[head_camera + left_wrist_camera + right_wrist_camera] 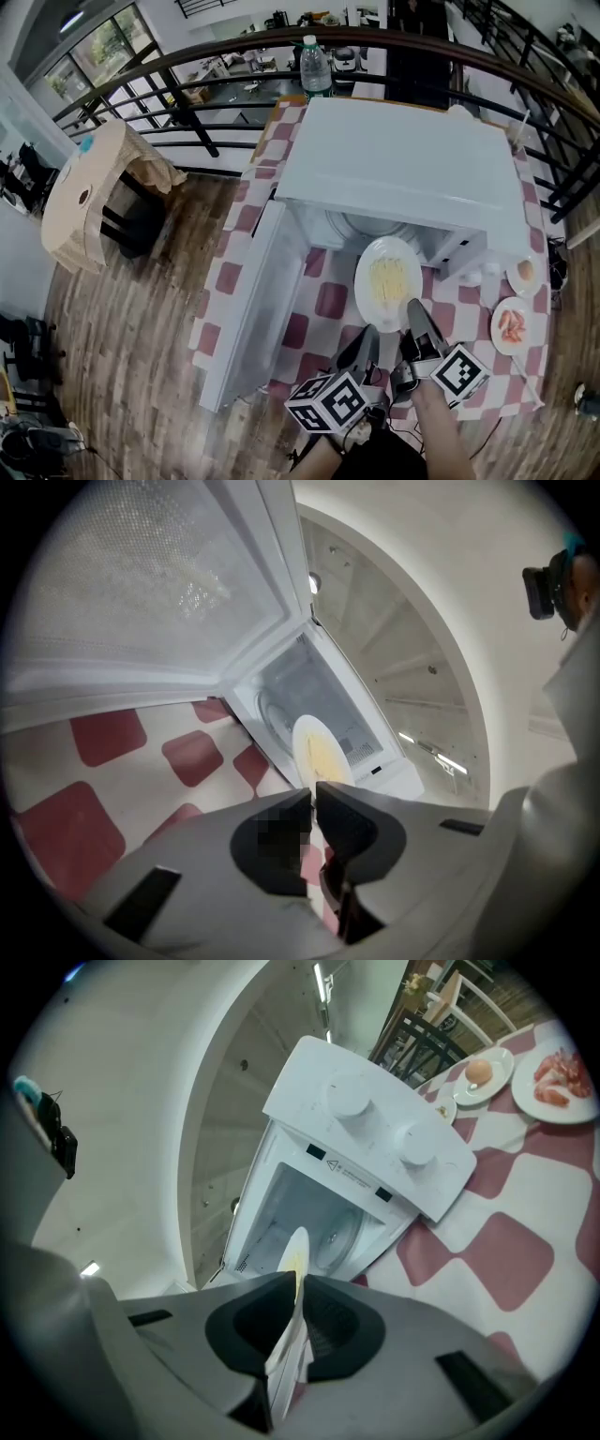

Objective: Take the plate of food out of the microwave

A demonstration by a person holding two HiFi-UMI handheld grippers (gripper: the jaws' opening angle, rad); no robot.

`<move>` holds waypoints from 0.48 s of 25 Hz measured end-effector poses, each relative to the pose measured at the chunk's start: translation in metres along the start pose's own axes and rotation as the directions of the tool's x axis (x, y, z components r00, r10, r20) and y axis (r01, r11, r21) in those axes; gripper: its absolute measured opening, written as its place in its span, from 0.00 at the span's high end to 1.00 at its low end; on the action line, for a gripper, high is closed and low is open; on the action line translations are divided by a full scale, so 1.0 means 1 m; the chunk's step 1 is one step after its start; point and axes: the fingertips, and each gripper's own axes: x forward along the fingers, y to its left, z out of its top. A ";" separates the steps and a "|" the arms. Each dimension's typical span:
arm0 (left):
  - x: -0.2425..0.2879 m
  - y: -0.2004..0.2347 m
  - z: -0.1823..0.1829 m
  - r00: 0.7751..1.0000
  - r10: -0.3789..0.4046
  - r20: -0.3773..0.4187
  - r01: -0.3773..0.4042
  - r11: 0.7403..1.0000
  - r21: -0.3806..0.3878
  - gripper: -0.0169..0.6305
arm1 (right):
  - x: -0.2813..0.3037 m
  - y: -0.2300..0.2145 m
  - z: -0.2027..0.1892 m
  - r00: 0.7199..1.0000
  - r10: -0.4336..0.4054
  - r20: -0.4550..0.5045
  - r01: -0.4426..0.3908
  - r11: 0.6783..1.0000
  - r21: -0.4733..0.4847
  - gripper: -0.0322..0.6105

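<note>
Two grippers hold a white round plate of yellow noodles [387, 279] just outside the open white microwave [403, 159].
The right gripper [412, 309] has its fingers clamped on the rim at 6 o'clock. The left gripper [369, 334], fingers almost together, nips the rim at 7. On the red-and-white checked surface [323, 300], the swung-out door [248, 309] flanks the plate at 9. A small white plate with an egg [524, 274] and a white plate of pink meat slices [512, 325] lie clear at 3 to 4. A clear water bottle [316, 67] stands behind at 12.
</note>
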 end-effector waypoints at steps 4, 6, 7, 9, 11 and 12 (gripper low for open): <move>-0.018 -0.002 -0.012 1.000 0.013 0.005 -0.013 1.000 -0.010 0.90 | -0.017 0.007 -0.008 1.000 0.015 -0.007 -0.015 1.000 0.002 0.92; -0.028 -0.003 -0.017 1.000 0.018 0.009 -0.018 1.000 -0.011 0.90 | -0.026 0.010 -0.014 1.000 0.016 -0.012 -0.016 1.000 0.003 0.92; -0.033 -0.003 -0.019 1.000 0.019 0.011 -0.019 1.000 -0.010 0.90 | -0.030 0.011 -0.017 1.000 0.020 -0.015 -0.020 1.000 0.002 0.92; -0.042 -0.003 -0.024 1.000 0.023 0.015 -0.023 1.000 -0.008 0.90 | -0.037 0.014 -0.022 0.999 0.028 -0.020 -0.028 1.000 0.000 0.92; -0.050 -0.003 -0.029 0.999 0.028 0.018 -0.028 1.000 -0.010 0.90 | -0.044 0.015 -0.027 0.999 0.028 -0.026 -0.028 1.000 0.001 0.92; -0.053 -0.003 -0.031 0.999 0.031 0.019 -0.030 0.999 -0.010 0.90 | -0.048 0.015 -0.029 0.999 0.025 -0.028 -0.025 1.000 0.003 0.92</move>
